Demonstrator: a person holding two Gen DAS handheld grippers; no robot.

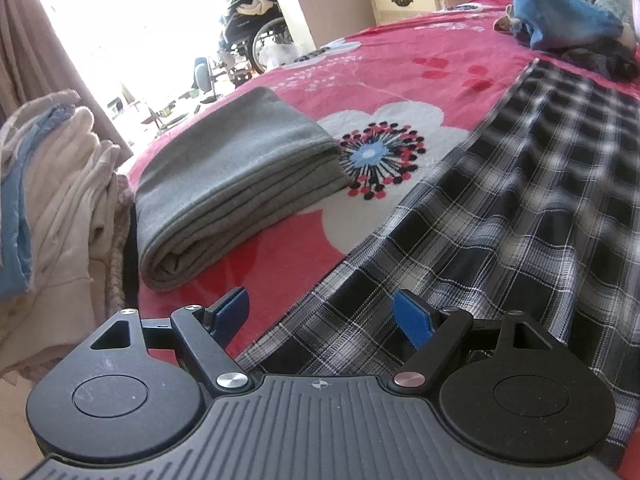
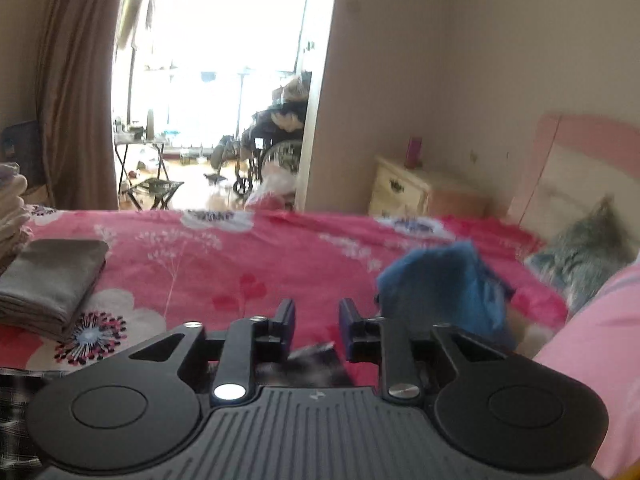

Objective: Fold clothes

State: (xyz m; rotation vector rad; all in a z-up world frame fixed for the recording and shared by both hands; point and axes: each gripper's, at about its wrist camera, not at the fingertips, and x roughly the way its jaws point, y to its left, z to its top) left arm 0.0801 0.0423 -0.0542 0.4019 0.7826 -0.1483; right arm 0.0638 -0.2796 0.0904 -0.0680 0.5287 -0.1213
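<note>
A black-and-white plaid garment (image 1: 500, 220) lies spread on the pink flowered bedspread (image 1: 400, 64), blurred at its far end. My left gripper (image 1: 320, 312) hovers open over the garment's near left edge, with nothing between its blue pads. In the right wrist view my right gripper (image 2: 318, 312) stands with its jaws narrowly apart. A blurred bunch of the plaid garment (image 2: 316, 364) fills the gap low between its fingers, so it looks shut on that cloth. A folded grey cloth (image 1: 232, 184) rests left of the plaid garment, also seen as the grey cloth (image 2: 52, 280).
A stack of cream and blue clothes (image 1: 60, 200) stands at the bed's left end. A crumpled blue garment (image 1: 560, 16) and a dark one (image 1: 600, 60) lie near the pillow (image 2: 580, 256). A cream nightstand (image 2: 400, 192) stands beyond the bed. Pink fabric (image 2: 600, 340) fills the right edge.
</note>
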